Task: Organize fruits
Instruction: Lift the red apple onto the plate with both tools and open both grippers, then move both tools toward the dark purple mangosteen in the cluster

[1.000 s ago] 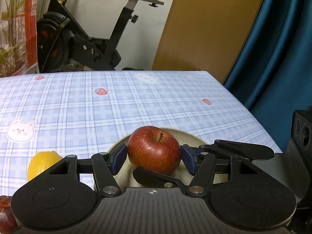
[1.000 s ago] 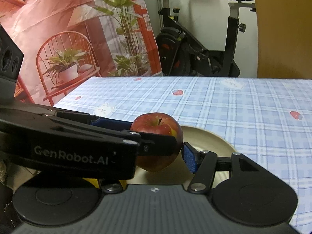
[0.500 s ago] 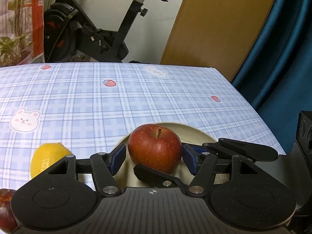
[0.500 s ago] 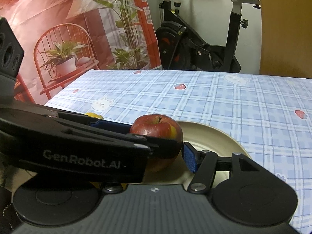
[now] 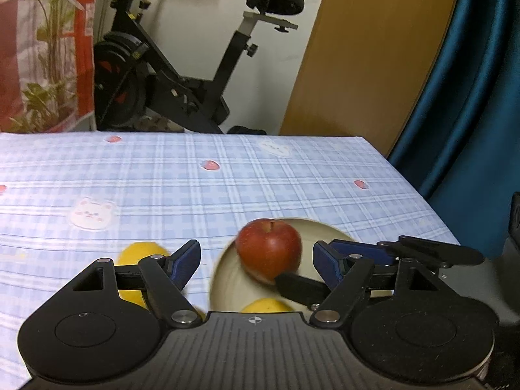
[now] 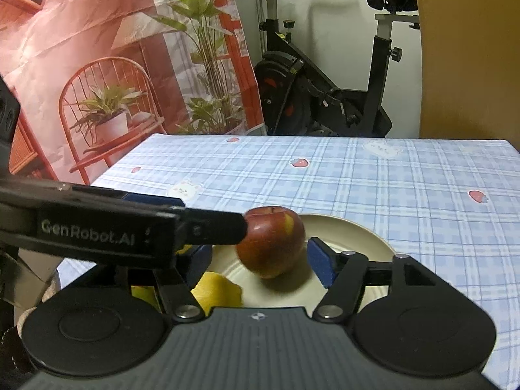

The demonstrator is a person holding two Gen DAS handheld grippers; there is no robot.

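A red apple [image 5: 269,249] sits on a cream plate [image 5: 328,230] on the checked tablecloth; it also shows in the right wrist view [image 6: 270,241] on the plate [image 6: 354,231]. My left gripper [image 5: 256,261] is open, its blue pads apart and clear of the apple. A yellow lemon [image 5: 138,253] lies on the cloth left of the plate, behind my left finger. Another yellow fruit [image 5: 267,305] lies at the plate's near edge, also in the right wrist view [image 6: 216,291]. My right gripper [image 6: 256,260] is open around the apple, its left finger hidden behind the left gripper's body.
The left gripper's body [image 6: 107,227] crosses the right wrist view at the left. The table's right edge [image 5: 422,195] drops off beside a blue curtain [image 5: 471,81]. An exercise bike [image 5: 182,74] and a plant backdrop [image 6: 97,65] stand beyond the far edge.
My left gripper has opened and let go of the apple, which now rests on the plate. The left gripper has pulled back and shifted left. A second yellow fruit has come into view.
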